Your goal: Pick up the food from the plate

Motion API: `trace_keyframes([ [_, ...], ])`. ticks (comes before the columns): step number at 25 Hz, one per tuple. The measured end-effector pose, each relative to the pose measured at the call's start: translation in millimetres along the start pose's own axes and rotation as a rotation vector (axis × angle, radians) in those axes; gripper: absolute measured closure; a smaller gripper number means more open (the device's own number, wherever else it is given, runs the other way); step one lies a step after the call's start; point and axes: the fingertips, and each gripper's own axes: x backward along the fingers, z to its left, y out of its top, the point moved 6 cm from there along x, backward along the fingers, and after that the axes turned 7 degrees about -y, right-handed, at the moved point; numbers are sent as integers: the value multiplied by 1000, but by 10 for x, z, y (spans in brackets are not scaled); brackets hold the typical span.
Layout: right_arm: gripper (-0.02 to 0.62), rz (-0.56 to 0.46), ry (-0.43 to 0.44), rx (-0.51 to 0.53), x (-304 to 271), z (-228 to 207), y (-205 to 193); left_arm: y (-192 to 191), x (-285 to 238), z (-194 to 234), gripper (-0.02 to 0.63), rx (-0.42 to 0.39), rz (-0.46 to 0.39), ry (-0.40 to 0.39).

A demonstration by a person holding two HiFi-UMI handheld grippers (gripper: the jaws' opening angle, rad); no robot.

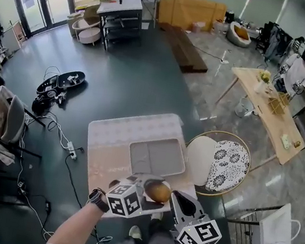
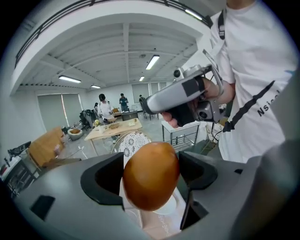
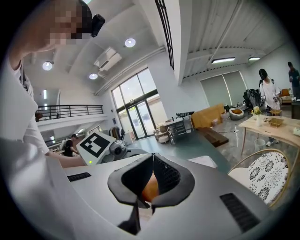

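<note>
A brown, egg-shaped piece of food (image 1: 158, 191) hangs above the near edge of the small table (image 1: 110, 140), with my left gripper (image 1: 152, 194) shut on it. In the left gripper view the food (image 2: 151, 176) fills the gap between both jaws, and a white plate (image 2: 169, 206) shows just below it. My right gripper (image 1: 178, 201) sits close to the right of the food with its jaws together and nothing in them. In the right gripper view, the right gripper (image 3: 152, 161) is shut and the food (image 3: 151, 190) shows through the slit behind the tips.
A grey two-part tray (image 1: 157, 156) lies in the middle of the table. A round white plate (image 1: 200, 152) sits at its right, beside a round chair with a patterned cushion (image 1: 228, 164). Cables and a power strip (image 1: 69, 147) lie on the floor to the left.
</note>
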Motion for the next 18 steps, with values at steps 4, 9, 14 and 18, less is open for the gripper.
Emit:
trace_keyframes([
  [4,578,-19,0,15,-2,92,137,80,147,-42,256,3,-6,29],
  [9,580,-43,20,45,-55,98,323,248,298,6,256,9,-22,77],
  [14,580,-52,50,83,-119,94,469,336,344,22,256,32,-37,103],
  [18,580,-59,58,91,-144,98,529,395,385,25,256,29,-37,113],
])
